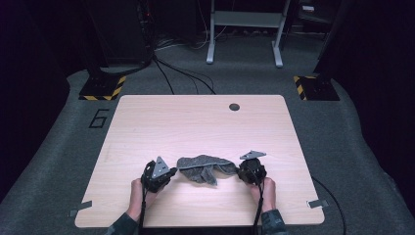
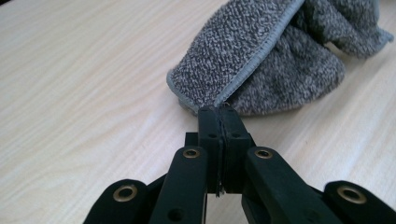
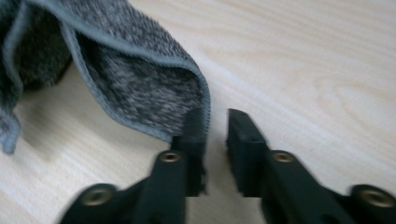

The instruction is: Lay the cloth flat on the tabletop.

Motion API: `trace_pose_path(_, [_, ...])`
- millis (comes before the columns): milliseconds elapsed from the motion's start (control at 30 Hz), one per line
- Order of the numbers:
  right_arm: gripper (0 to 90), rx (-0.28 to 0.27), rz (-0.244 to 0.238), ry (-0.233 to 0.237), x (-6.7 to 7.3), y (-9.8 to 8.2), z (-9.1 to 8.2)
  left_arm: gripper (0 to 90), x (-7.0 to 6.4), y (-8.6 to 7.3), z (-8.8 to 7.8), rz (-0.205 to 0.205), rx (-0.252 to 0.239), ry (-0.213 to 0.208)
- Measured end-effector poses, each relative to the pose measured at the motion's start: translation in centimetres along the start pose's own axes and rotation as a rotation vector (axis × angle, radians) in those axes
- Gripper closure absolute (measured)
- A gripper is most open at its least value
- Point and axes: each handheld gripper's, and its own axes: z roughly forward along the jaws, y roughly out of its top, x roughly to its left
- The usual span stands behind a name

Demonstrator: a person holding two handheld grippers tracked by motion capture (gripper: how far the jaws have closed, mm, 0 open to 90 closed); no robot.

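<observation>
One grey cloth (image 1: 203,167) lies crumpled on the table (image 1: 195,122) between two grippers. The left gripper (image 2: 218,112) is clamped on its hemmed edge. The right gripper (image 3: 217,123) has a gap between its jaws; the cloth's corner drapes over one jaw, seemingly unpinched, though blur obscures it.

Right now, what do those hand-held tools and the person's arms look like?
Each tool, the left tool and the right tool, is black, with a grey three-cornered plate on top and a thin black cable trailing back along the forearm. Up close, the jaws are flat black bars with brass-coloured rivets. The sleeves are dark and patterned.
</observation>
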Motion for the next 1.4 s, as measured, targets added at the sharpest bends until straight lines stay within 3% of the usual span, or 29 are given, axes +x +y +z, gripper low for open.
trace_pose_path(33, [59.1, -0.009, 0.029, 0.021, -0.3, -0.1, 0.0, 88.8, 0.1, -0.1, 0.2, -0.004, 0.005, -0.012])
trace_pose_path(133, [54.7, -0.032, 0.066, 0.051, -0.6, 0.0, -0.1, 83.0, 0.1, 0.1, 0.4, -0.011, 0.004, -0.009])
trace_pose_path(200, [53.0, -0.031, 0.05, 0.044, -0.5, 0.3, 0.0, 71.3, 0.1, 0.2, 0.4, -0.02, 0.014, -0.023])
trace_pose_path(333, [51.4, -0.01, 0.049, 0.03, 0.1, 0.5, 0.5, 48.8, -0.1, 0.5, 0.5, -0.034, 0.01, 0.008])
trace_pose_path(367, [51.4, -0.01, 0.049, 0.03, 0.1, 0.5, 0.5, 48.8, -0.2, 0.6, 0.5, -0.035, 0.006, 0.019])
trace_pose_path(400, [50.8, -0.004, 0.058, 0.022, 0.2, 0.4, 0.6, 42.6, -0.3, 0.8, 0.5, -0.033, -0.001, 0.03])
trace_pose_path(500, [51.8, -0.012, 0.054, 0.01, 0.3, 0.4, 0.7, 40.3, -0.5, 1.2, 0.7, -0.018, -0.001, 0.024])
trace_pose_path(600, [54.4, -0.013, 0.054, -0.009, 0.5, 0.3, 0.7, 40.5, -0.8, 1.5, 1.2, 0.005, 0.0, 0.022])
trace_pose_path(700, [56.5, 0.006, 0.049, -0.039, 0.9, 0.6, 0.7, 47.3, -1.5, 1.8, 2.1, 0.038, 0.035, 0.011])
trace_pose_path(733, [60.0, 0.017, 0.051, -0.043, 1.0, 0.7, 0.7, 57.7, -1.7, 1.9, 2.6, 0.047, 0.039, 0.005])
trace_pose_path(933, [82.1, -0.009, 0.073, -0.02, 0.6, 0.5, 0.7, 86.3, -1.1, 1.7, 2.8, 0.015, 0.031, 0.006])
trace_pose_path(1100, [88.1, -0.034, 0.124, 0.054, -0.5, -0.1, 0.6, 88.1, -0.6, 1.6, 2.2, 0.0, 0.016, 0.012])
trace_pose_path(1400, [89.0, -0.137, 0.109, 0.026, -0.4, 0.4, -2.2, 88.3, 0.4, 1.9, 0.0, -0.025, -0.035, 0.015])
